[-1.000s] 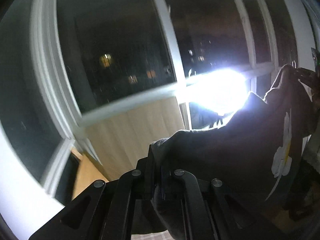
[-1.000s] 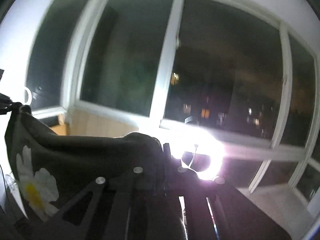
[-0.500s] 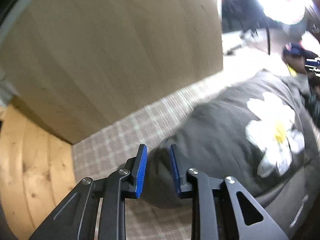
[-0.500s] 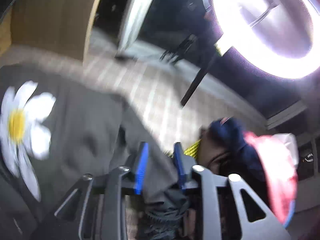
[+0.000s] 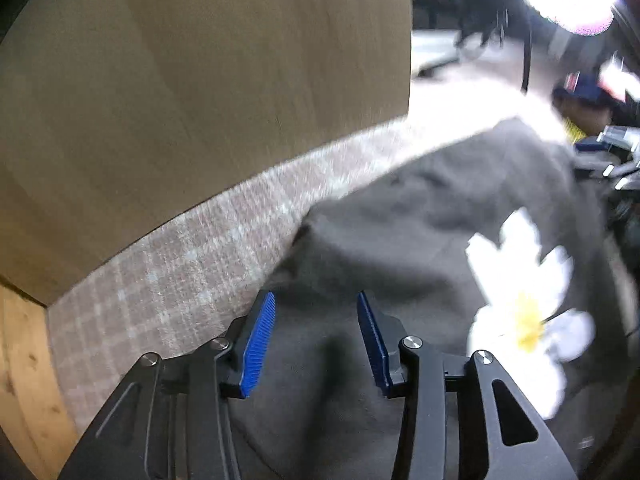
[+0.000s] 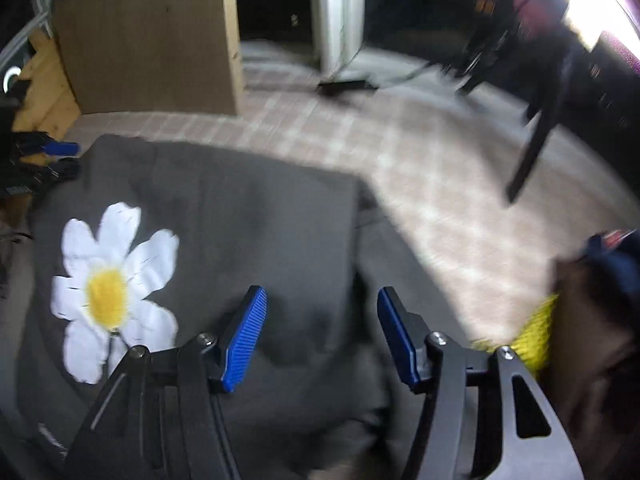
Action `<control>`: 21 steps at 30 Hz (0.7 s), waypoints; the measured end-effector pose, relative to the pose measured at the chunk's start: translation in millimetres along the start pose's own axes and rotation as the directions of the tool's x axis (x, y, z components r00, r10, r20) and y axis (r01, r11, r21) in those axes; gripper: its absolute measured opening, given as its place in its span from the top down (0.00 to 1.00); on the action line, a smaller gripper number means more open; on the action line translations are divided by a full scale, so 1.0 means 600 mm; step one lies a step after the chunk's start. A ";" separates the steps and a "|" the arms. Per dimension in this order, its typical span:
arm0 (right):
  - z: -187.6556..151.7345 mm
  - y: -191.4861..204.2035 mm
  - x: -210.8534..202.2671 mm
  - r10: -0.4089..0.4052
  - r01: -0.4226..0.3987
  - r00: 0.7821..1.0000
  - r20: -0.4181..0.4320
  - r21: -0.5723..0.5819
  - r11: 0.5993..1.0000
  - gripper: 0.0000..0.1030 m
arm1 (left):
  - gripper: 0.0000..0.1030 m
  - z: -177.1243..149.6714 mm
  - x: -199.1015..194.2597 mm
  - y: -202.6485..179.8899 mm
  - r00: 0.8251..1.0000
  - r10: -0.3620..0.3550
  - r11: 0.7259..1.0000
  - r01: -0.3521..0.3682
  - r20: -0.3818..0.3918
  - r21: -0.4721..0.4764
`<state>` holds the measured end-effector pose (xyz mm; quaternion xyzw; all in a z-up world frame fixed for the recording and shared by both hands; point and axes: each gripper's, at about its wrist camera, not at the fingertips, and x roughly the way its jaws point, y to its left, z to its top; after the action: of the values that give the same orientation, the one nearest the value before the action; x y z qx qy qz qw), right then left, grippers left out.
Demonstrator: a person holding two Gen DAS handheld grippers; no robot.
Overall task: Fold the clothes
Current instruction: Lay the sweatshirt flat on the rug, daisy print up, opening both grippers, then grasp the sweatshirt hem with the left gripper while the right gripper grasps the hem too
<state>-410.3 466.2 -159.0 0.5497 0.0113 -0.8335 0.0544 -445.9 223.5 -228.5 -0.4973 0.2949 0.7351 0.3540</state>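
- Dark grey garment [image 6: 248,216] lies spread on a checked pinkish-beige cloth surface [image 6: 420,168], mostly flat, soft wrinkles, some motion blur.
- Big white daisy print [image 6: 112,288] with yellow centre on it; in the left wrist view the same daisy [image 5: 524,308] sits on the right part of the garment [image 5: 400,240].
- Garment's far edge runs roughly straight across the cloth; one corner folds down near the middle of the right wrist view. Small pale print near its lower left edge, too blurred to read.
- Left gripper [image 5: 316,336]: blue ribbed pads apart, jaws opening, grey fabric under the gap, pads not pressing on it.
- Right gripper [image 6: 322,334]: pads spread wider, jaws opening, over the garment's right part, nothing pinched.
- Wooden panel [image 5: 200,100] stands upright at the far left edge of the checked cloth.
- Pile of other clothes [image 6: 592,312], navy, brown and yellow, just right of the right gripper.
- Bright lamp glare [image 6: 600,4] top right, dark stand leg [image 6: 536,148] below it.
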 end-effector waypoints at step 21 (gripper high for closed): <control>-0.054 0.052 -0.042 -0.022 0.026 0.999 0.046 -0.077 0.997 0.31 | 0.35 -0.028 -0.078 -0.071 0.996 -0.043 0.999 0.041 0.072 0.029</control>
<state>-367.6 439.9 -147.5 0.5278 0.0488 -0.8454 0.0658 -390.3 224.3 -193.9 -0.4713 0.2814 0.7410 0.3867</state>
